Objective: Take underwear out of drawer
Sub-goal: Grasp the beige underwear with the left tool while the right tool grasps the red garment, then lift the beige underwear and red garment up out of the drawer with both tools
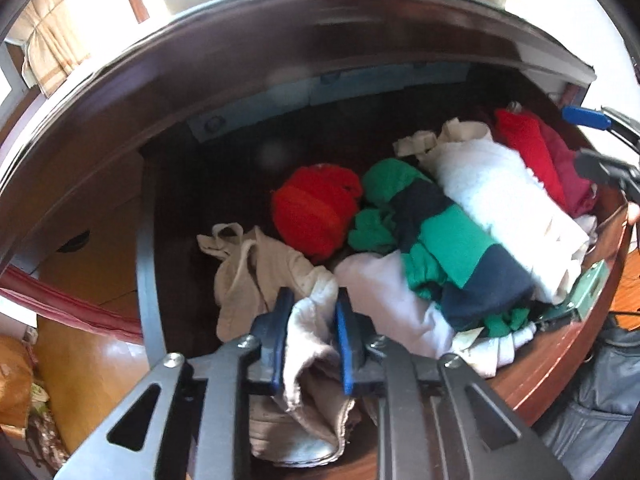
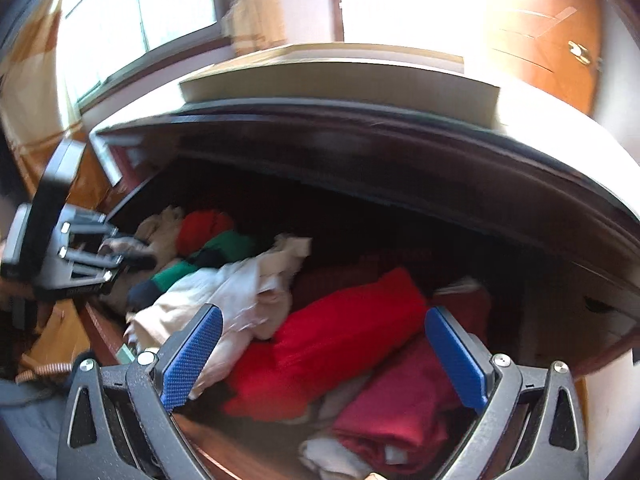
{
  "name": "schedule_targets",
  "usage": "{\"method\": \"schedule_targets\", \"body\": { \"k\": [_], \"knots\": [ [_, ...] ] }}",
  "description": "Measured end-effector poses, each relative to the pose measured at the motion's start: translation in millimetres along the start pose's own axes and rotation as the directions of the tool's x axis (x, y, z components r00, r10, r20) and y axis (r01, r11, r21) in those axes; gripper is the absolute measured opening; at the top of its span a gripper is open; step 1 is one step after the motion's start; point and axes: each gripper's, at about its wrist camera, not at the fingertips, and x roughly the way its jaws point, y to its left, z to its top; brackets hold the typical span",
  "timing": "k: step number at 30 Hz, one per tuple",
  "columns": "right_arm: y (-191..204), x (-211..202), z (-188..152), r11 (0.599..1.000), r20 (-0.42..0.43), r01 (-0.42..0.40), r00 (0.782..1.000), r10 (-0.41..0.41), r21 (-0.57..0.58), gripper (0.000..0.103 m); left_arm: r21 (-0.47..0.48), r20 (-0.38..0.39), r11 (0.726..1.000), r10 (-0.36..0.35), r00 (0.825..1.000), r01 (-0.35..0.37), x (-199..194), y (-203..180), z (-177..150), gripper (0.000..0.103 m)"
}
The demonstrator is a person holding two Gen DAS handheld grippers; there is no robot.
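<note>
The open wooden drawer (image 1: 560, 364) is full of folded clothes. At its front left lies a pale beige underwear piece (image 1: 256, 276). My left gripper (image 1: 314, 300) is shut on a fold of that cloth, which bunches up between the blue pads. The right wrist view shows the left gripper (image 2: 136, 252) at the drawer's (image 2: 104, 320) left end. My right gripper (image 2: 323, 314) hangs open over the right end, above a bright red garment (image 2: 340, 332), with nothing between its fingers. It also shows at the right edge of the left wrist view, right gripper (image 1: 592, 142).
Also in the drawer are an orange-red bundle (image 1: 316, 208), a green and navy striped garment (image 1: 440, 240), a white cloth (image 1: 492, 192) and a dark red garment (image 2: 400, 408). The dark cabinet top (image 1: 320, 24) overhangs the back. A curtained window (image 2: 160, 4) is behind.
</note>
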Motion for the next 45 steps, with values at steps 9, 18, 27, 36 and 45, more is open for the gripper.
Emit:
{"method": "schedule_targets", "body": {
  "k": [9, 18, 27, 36, 45],
  "knots": [
    [-23, 23, 7, 0.986, -0.174, -0.064, 0.981, 0.092, 0.156, 0.102, -0.042, 0.024, 0.998, -0.047, 0.999, 0.048, -21, 20, -7, 0.014],
    [-20, 47, 8, 0.985, -0.284, -0.115, 0.947, 0.147, 0.125, 0.091, -0.083, 0.096, 0.990, -0.102, 0.990, 0.110, -58, 43, -7, 0.013],
    [-17, 66, 7, 0.982, -0.351, -0.157, 0.918, 0.184, 0.104, 0.090, -0.110, 0.208, 0.983, -0.123, 0.970, 0.148, -82, 48, -2, 0.013],
    [-23, 74, 7, 0.979, -0.384, -0.160, 0.902, 0.196, 0.124, 0.075, -0.072, 0.347, 0.988, -0.101, 0.932, 0.134, -97, 38, 13, 0.013],
    [-23, 84, 9, 0.981, -0.409, -0.146, 0.893, 0.186, 0.127, 0.071, -0.071, 0.365, 0.990, -0.087, 0.927, 0.121, -93, 39, 16, 0.013]
  ]
}}
